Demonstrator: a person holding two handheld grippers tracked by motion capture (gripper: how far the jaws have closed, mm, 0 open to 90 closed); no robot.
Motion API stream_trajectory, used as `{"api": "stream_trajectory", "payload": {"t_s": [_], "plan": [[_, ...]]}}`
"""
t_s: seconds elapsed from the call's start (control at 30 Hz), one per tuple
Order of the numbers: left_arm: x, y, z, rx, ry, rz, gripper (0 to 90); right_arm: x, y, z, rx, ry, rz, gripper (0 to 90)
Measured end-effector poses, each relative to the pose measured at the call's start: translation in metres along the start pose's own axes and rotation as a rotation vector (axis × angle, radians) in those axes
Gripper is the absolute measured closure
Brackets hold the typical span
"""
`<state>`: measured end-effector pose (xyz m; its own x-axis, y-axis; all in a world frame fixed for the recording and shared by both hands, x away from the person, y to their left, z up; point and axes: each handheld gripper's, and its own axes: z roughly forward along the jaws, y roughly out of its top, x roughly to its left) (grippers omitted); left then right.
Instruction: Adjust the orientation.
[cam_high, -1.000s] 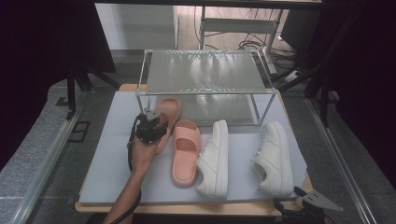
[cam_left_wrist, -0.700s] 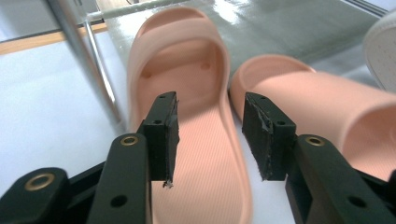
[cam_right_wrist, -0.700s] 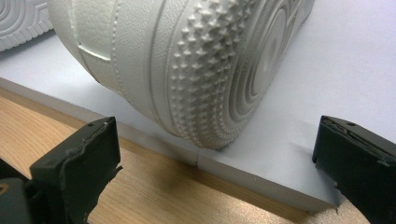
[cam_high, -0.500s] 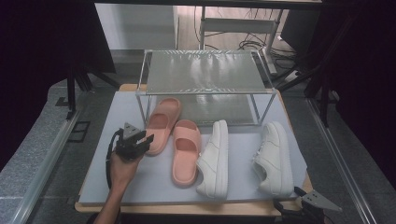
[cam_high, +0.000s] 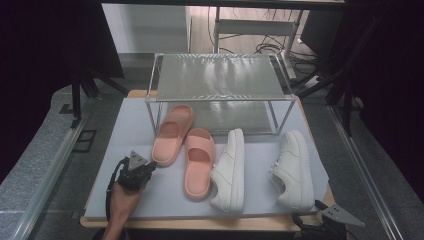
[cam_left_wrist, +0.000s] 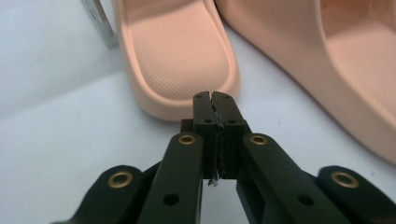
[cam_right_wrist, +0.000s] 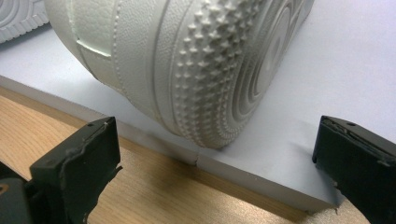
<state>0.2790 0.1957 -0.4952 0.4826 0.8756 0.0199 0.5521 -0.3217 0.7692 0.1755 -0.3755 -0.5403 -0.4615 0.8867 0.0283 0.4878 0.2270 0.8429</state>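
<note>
Two pink slippers lie on the grey mat (cam_high: 125, 125); the left slipper (cam_high: 172, 134) has its toe under the rack, and the right slipper (cam_high: 199, 161) lies beside it. My left gripper (cam_high: 148, 168) hovers just short of the left slipper's heel (cam_left_wrist: 177, 56), apart from it. Its jaws have just been closing and now stand shut (cam_left_wrist: 215, 100) with nothing between them. Two white sneakers (cam_high: 230, 169) (cam_high: 295, 169) lie on their sides to the right. My right gripper (cam_high: 320, 220) rests at the table's near right corner, open (cam_right_wrist: 217, 140), facing a sneaker's heel (cam_right_wrist: 196, 70).
A metal-framed rack with a glass shelf (cam_high: 220, 75) stands at the back of the mat, one leg (cam_left_wrist: 100, 23) close to the left slipper. The wooden table edge (cam_right_wrist: 93, 186) runs along the front. Dark stands and cables surround the table.
My left hand has drawn back from the left pink slipper toward the near left of the mat and sunk a little, and its jaws have closed empty. The right gripper has stayed put.
</note>
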Motion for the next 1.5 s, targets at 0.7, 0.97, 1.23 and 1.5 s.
{"api": "stream_trajectory", "payload": {"t_s": [0.7, 0.97, 1.23, 1.5], "plan": [[-0.002, 0.005, 0.041, 0.054, 0.011, -0.027, 89.4, 0.000, 0.000, 0.000, -0.003, 0.000, -0.002, 0.6], [-0.010, 0.021, 0.052, 0.039, -0.003, -0.013, 89.4, 0.000, 0.000, 0.000, -0.006, 0.001, -0.001, 0.6], [-0.006, 0.037, 0.058, 0.013, 0.000, -0.023, 89.3, -0.001, -0.001, 0.000, -0.007, 0.005, 0.003, 0.6], [-0.001, 0.045, 0.070, 0.017, 0.009, -0.033, 89.3, -0.001, -0.001, 0.000, -0.007, 0.005, 0.002, 0.6]]}}
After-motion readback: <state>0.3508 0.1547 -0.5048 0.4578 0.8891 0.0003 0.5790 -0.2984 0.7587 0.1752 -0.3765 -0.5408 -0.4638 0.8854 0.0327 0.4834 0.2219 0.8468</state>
